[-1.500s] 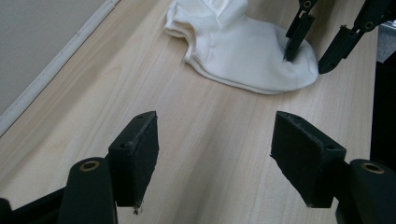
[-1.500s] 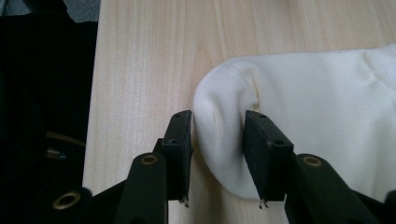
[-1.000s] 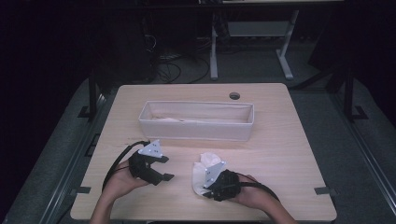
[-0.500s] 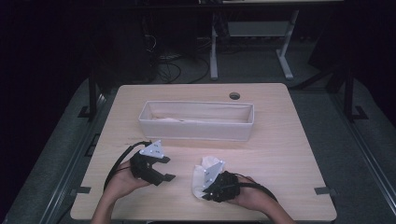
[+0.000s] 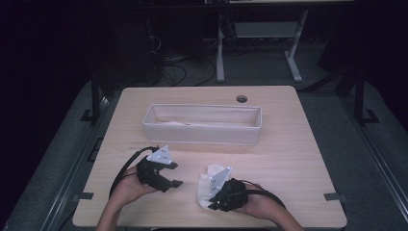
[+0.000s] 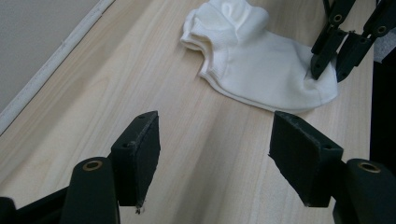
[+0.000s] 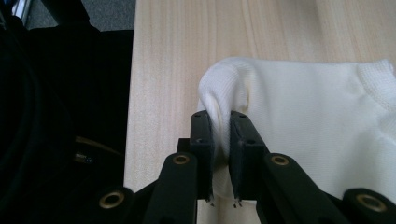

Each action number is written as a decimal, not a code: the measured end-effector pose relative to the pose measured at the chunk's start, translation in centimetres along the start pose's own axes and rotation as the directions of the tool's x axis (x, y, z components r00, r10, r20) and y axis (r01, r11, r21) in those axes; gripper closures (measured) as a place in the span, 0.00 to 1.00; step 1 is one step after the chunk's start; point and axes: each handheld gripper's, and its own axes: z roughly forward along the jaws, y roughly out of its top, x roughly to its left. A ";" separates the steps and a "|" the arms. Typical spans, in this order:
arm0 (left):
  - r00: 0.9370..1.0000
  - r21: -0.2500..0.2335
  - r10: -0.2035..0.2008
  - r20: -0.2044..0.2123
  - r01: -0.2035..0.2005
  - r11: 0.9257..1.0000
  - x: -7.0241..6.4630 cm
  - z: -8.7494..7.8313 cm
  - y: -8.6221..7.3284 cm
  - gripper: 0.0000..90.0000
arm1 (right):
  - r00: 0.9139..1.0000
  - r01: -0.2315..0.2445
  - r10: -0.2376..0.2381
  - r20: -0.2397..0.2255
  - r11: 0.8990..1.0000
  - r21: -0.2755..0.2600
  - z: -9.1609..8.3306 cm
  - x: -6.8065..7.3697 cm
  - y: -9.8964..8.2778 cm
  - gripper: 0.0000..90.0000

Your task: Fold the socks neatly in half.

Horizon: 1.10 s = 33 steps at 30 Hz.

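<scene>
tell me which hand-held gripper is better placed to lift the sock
Right. The right hand-held gripper is already pinched on the white sock at its edge, while the left hand-held gripper stands open over bare table, short of it.

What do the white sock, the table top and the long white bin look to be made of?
White sock: soft knitted fabric, probably cotton; ribbed cuff, folds, matte.
Table top: pale wood or wood-look laminate; fine straight grain, smooth, slight sheen.
Long white bin: seemingly cloth-covered; matte off-white walls, piped edge in the left gripper view.

Sock (image 7: 299,121) toe fold hidden between right tongs (image 7: 221,140).
</scene>
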 end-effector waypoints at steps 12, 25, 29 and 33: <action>1.000 -0.001 0.009 0.029 -0.009 1.000 -0.5 0.9 0.3 0.45 | 1.000 0.017 -0.017 -0.024 1.000 -0.009 -0.3 0.7 0.5 0.89; 0.997 0.001 0.014 0.080 -0.015 1.000 -0.6 2.0 0.3 0.54 | 0.999 0.019 -0.019 -0.028 1.000 -0.008 -0.5 0.8 1.0 0.89; 0.996 0.014 0.022 0.089 -0.024 1.000 -0.8 2.7 0.4 0.59 | 0.999 0.022 -0.022 -0.032 1.000 -0.009 -0.4 0.9 1.1 0.89; 0.994 0.031 0.049 0.102 -0.053 0.998 -1.2 3.1 0.7 0.66 | 0.999 0.026 -0.027 -0.031 1.000 -0.013 -0.5 1.0 1.3 0.89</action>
